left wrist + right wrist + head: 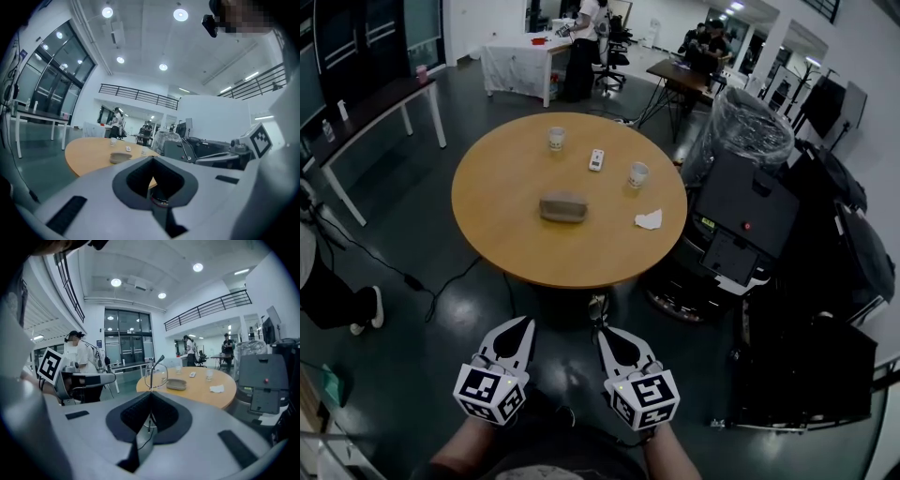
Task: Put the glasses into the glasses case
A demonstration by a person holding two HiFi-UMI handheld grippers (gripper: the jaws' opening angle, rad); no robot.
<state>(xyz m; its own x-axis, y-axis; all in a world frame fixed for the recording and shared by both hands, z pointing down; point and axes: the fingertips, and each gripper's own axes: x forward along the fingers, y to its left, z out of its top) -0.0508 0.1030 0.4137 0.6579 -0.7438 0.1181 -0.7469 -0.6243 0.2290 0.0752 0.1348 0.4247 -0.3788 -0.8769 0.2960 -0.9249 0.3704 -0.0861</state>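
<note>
The glasses (151,374) were pinched in your right gripper (151,395), jaws closed down on the thin wire frame. The lenses stuck up past the tips, I'd guess so they go into the case first. The grey glasses case (564,206) sat mid-way across the round wooden table (497,234), roughly 12 o'clock from you and well apart from both grippers. Your left gripper (152,160) had its jaws together on nothing, probably free to steady the case. Looked like you hadn't reached the table yet.
</note>
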